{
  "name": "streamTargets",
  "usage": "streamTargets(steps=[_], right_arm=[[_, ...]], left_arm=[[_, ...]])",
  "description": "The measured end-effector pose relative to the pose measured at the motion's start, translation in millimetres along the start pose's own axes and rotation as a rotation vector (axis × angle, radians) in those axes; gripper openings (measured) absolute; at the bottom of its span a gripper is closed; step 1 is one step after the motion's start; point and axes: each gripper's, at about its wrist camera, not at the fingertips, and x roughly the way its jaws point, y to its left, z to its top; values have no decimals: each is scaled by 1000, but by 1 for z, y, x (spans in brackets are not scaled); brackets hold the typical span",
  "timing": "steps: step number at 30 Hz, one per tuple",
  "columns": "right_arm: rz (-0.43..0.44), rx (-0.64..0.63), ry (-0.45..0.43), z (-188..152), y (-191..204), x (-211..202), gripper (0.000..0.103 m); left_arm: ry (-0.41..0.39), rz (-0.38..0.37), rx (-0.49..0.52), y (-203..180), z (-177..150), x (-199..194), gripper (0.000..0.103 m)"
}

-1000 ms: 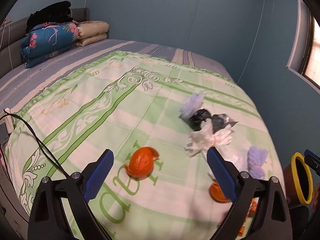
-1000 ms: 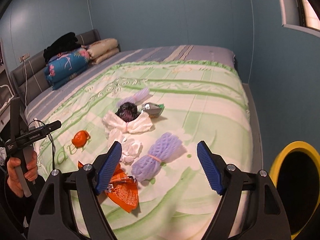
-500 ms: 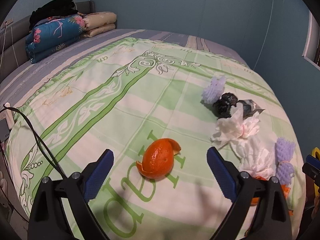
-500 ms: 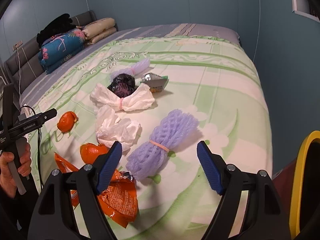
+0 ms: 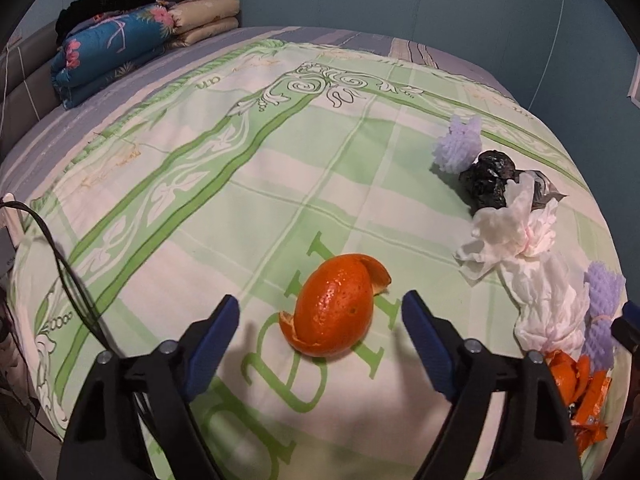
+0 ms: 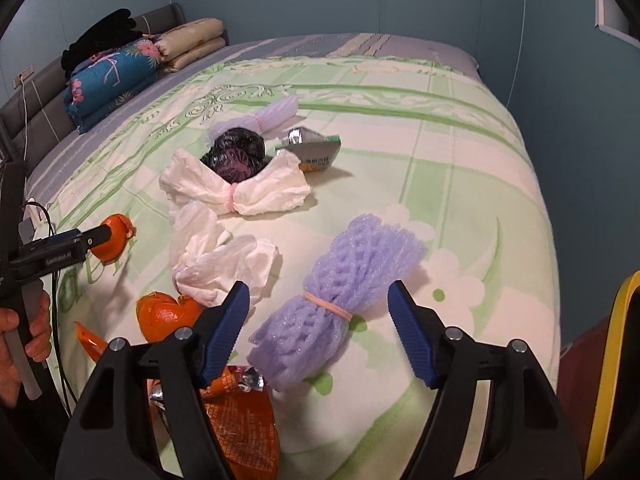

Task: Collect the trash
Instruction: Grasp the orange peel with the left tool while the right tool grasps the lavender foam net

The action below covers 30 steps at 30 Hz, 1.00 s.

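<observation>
Orange peel (image 5: pixel 336 308) between left gripper (image 5: pixel 320 328) jaws, apart, purple foam net (image 6: pixel 340 300) between right gripper (image 6: pixel 318 320) jaws, apart, yellow-rimmed bin (image 6: pixel 612 380) in right view only.

Yellow-rimmed bin (image 6: pixel 612 364) cut off by the right edge of the right wrist view, only a strip of rim showing. Orange snack wrapper (image 6: pixel 244 424) partly hidden behind the right gripper's (image 6: pixel 318 334) near finger, printing too small to read. Foil packet (image 5: pixel 540 188) in the left wrist view mostly covered by tied white tissue (image 5: pixel 512 232) and the black crumpled bag (image 5: pixel 488 184). Second orange peel (image 5: pixel 576 376) tucked behind the left gripper's (image 5: pixel 320 334) arm. Black cable (image 5: pixel 64 268) running off the left edge. Hand (image 6: pixel 24 340) at lower left cropped by the frame.
</observation>
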Motion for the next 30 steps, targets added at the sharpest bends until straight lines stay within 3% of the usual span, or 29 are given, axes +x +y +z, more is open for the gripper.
streamTargets(steps=[3,6,8,10,17,30], right_arm=[[-12,-3,28,-4,1,9,63],[-17,5,40,-8,-1,15,46],[-17,12,44,-8,-3,17,36],[-10,17,34,-9,-3,16,29],[7,42,-73,-6,-15,-12,22],[93,6,-225,7,-13,-83,21]], left_arm=[[27,-13,22,-7,-1,8,60],[20,29,78,-19,-3,11,45],[22,17,74,-18,-4,11,41],[19,-5,53,-13,-3,7,39],[-71,-90,-49,3,-2,-24,38],[-189,-161,-45,0,-3,-66,38]])
